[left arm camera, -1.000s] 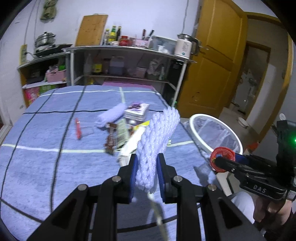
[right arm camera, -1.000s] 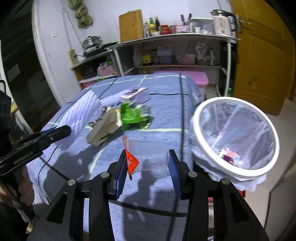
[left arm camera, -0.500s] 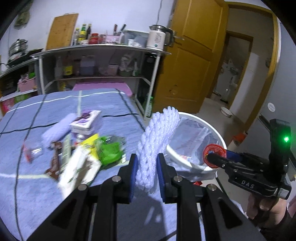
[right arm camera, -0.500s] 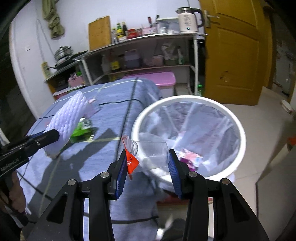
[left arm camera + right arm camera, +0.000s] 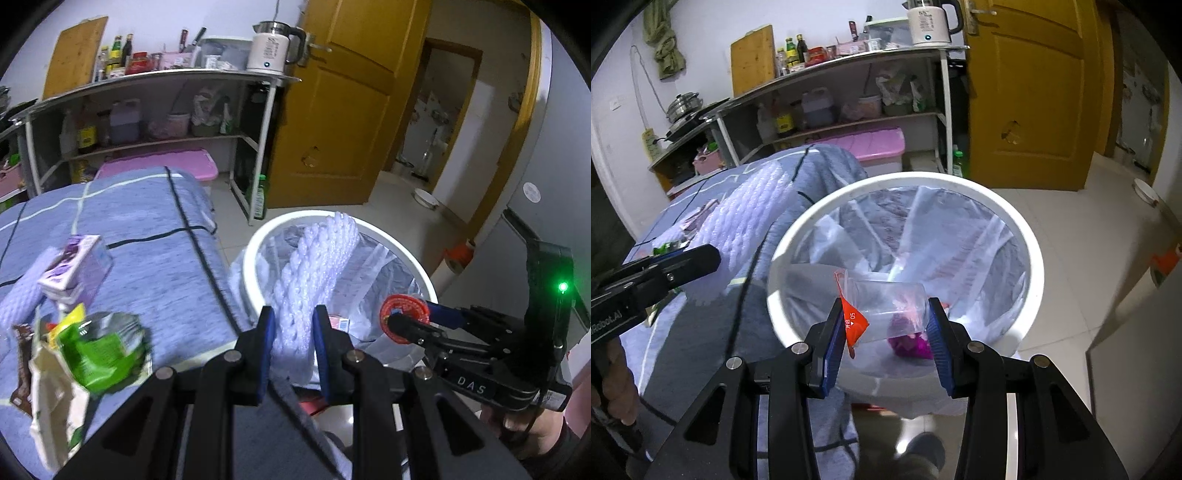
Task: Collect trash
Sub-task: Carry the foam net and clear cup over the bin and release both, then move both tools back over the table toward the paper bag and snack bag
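My left gripper (image 5: 293,325) is shut on a white foam net sleeve (image 5: 314,273), which sticks up over the near rim of the white trash bin (image 5: 255,251). My right gripper (image 5: 884,325) is shut on a clear plastic bag with a red corner (image 5: 886,306), held above the bin (image 5: 1034,258), whose clear liner holds some purple and pink trash (image 5: 910,345). The left gripper (image 5: 713,254) and its foam sleeve (image 5: 746,210) show at the left of the right wrist view. The right gripper (image 5: 406,317) shows at the right of the left wrist view.
A blue-clothed table (image 5: 147,221) left of the bin carries a green wrapper (image 5: 99,350), a purple carton (image 5: 74,269), another foam sleeve (image 5: 22,295) and a cream bag (image 5: 51,406). Shelves (image 5: 147,110) with a kettle (image 5: 271,46) and a yellow door (image 5: 351,110) stand behind.
Both grippers have swung right, away from the table and over the trash bin, each still holding its item. The bin now fills the middle of both views.
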Motion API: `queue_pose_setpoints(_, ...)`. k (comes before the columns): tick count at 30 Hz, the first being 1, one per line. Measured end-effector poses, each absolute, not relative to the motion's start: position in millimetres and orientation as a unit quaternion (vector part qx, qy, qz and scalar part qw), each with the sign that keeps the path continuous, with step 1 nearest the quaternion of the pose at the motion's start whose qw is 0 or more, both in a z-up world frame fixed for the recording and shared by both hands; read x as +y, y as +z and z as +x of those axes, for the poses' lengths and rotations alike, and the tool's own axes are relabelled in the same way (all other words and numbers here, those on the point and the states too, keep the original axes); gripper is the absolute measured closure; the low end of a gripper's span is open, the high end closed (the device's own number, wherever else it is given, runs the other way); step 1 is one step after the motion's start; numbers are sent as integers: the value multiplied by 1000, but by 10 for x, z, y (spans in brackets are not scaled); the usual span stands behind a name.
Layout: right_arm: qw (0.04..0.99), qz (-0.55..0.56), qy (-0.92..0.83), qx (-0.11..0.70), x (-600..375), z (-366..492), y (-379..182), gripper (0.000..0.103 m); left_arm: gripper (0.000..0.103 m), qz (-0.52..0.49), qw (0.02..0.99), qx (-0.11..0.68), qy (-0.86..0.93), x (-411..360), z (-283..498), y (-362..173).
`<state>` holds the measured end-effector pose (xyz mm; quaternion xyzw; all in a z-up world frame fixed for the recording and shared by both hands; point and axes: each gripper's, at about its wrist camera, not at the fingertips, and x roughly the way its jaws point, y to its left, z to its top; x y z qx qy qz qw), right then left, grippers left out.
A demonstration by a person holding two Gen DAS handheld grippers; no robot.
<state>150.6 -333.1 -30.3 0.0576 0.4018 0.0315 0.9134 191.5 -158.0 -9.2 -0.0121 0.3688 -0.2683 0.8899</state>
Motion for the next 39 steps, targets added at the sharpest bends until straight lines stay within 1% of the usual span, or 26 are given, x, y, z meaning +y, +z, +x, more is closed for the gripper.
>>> queue_pose_setpoints(5,909,62,27,412,-3404,1566,-365,59,80,-3,883,377,-280,-1748,2003,-148)
queue_pose_setpoints(7,908,63,24,414,-3420,1574,-383,57,79,-1,881,381,-280,-1792,2036,-171)
queue_pose_setpoints(8,907,65,22,415,-3436,1580,-393,55,77,-1,880,383,-280,-1803,2048,-182)
queue_pose_setpoints(9,907,67,22,415,-3454,1582,-399,50,76,-3,879,385,-282,-1809,2054,-197)
queue_pose_setpoints(10,908,70,22,414,-3471,1581,-399,46,76,-4,878,387,-283,-1816,2063,-205)
queue_pose_setpoints(16,909,73,20,409,-3505,1577,-397,45,63,-4,876,388,-287,-1823,2046,-214)
queue_pose_setpoints(17,910,73,19,408,-3505,1572,-390,45,58,-5,876,387,-288,-1823,2048,-209)
queue_pose_setpoints(18,910,73,19,407,-3504,1563,-384,45,55,-8,876,386,-289,-1811,2040,-199)
queue_pose_setpoints(26,916,77,27,393,-3440,1417,-265,45,55,-15,885,374,-279,-1647,1919,-105)
queue_pose_setpoints(39,928,57,73,362,-2964,1043,-1,45,55,-11,910,340,-237,-1128,1374,107)
